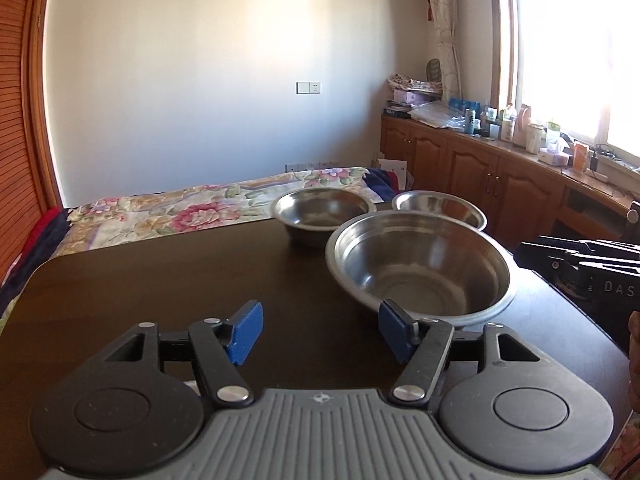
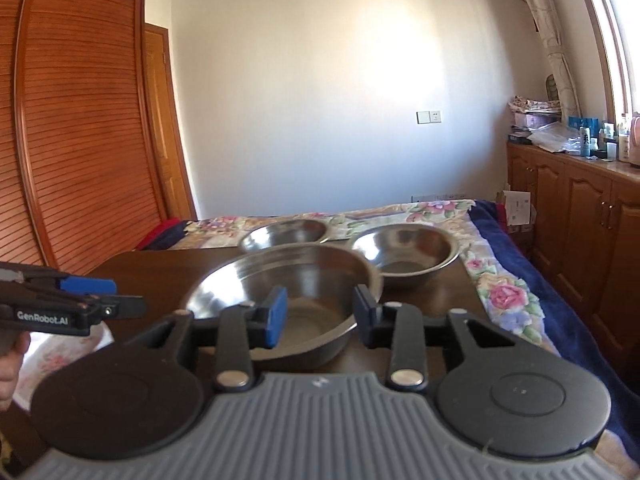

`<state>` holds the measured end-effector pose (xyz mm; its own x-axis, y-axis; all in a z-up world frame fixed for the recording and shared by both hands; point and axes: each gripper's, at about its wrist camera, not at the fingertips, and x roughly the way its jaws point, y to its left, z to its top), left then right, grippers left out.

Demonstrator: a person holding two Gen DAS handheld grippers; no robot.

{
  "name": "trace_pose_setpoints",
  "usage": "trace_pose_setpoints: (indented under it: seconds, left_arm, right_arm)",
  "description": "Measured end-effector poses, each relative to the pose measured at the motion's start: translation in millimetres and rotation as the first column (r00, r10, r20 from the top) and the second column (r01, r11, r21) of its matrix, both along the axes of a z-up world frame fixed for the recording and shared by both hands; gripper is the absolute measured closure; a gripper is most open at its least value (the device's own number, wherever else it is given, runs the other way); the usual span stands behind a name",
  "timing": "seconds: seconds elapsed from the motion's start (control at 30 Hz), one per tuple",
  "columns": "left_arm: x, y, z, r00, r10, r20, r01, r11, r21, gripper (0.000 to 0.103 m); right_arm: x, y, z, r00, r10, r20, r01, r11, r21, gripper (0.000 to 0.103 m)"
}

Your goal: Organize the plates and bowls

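**Three steel bowls on dark table, both tools open and empty**

Wardrobe: tall, slatted wood, fills far left of room. Bed w/ floral cover runs behind the table, out to the far wall. Wood cabinets along right wall under window, top crowded w/ bottles and boxes.

Table: dark wood, rounded corners, carries all three bowls toward its right half.

Big bowl: largest, steel, upright, nearest of the three, sits right of table centre. In right wrist view its near rim shows between the two pads of the right tool; can't tell if pads touch it.

Mid bowl: steel, upright, far side of table, behind and left of big bowl. Looks just beside it; contact unclear.

Small bowl: steel, upright, far right corner of table, behind big bowl, right of mid bowl.

Left tool: blue pads spread wide, nothing between them. Sits over near part of table, left of big bowl; its right pad overlaps the bowl's near rim in view, touching or not unclear.

Right tool: pads moderately apart, not clamped on anything. Seen from left wrist view at far right edge, beside big bowl.

Person's hand: partly visible at left edge, behind the left tool.
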<state>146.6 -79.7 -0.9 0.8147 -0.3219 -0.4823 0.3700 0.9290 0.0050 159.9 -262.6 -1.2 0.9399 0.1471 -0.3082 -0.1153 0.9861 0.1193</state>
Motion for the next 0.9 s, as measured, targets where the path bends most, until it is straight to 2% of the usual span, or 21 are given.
trace_pose_setpoints:
  seconds: [0.1,0.2,0.5,0.9]
  left_arm:
    - [8,-10,-1,1.0,0.002,-0.002,-0.002,1.0,-0.002,0.029]
    - [16,-18,-2,1.0,0.012,-0.002,-0.012,1.0,0.004,0.026]
    - [42,-29,-8,0.999,0.021,-0.042,-0.021,1.0,0.002,0.026]
    - [58,-41,-16,0.996,0.002,-0.091,-0.002,1.0,-0.005,0.044]
  right_arm:
    - [9,-8,-2,1.0,0.002,0.0,-0.002,1.0,-0.011,0.054]
    - [18,-14,-5,1.0,0.012,-0.006,-0.012,1.0,-0.005,0.051]
    - [39,-19,-16,0.998,0.043,-0.037,-0.043,0.999,0.011,0.051]
    - [50,-19,-19,0.997,0.057,-0.058,-0.057,0.998,0.003,0.051]
